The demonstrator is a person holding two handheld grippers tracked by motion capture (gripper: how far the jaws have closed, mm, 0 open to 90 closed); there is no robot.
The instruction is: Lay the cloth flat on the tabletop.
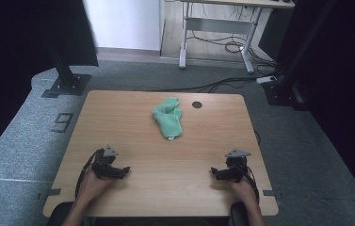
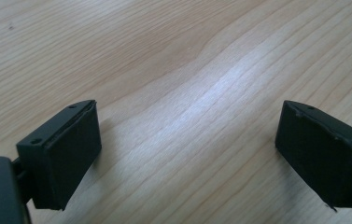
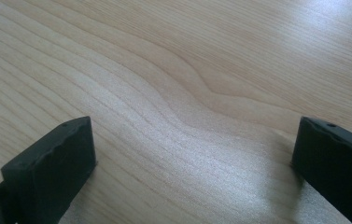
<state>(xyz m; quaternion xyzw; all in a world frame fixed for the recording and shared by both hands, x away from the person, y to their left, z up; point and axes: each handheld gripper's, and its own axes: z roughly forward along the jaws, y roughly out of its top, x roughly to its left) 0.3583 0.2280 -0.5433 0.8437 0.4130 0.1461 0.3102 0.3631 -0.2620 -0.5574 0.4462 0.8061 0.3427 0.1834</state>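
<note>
Two grippers rest low on a wooden table (image 1: 133,117), one in each of the person's hands at the near edge. The left gripper (image 1: 121,172) sits at the near left, its jaws spread wide with nothing but bare wood grain between them, as the left gripper view (image 2: 187,154) confirms. The right gripper (image 1: 217,174) sits at the near right, jaws likewise spread apart and holding nothing, with plain tabletop between them in the right gripper view (image 3: 192,172). A crumpled green cloth (image 1: 169,118) lies farther back, near the middle of the table, well apart from both grippers. A small dark round hole (image 1: 197,105) sits just beside the cloth toward the far edge.
</note>
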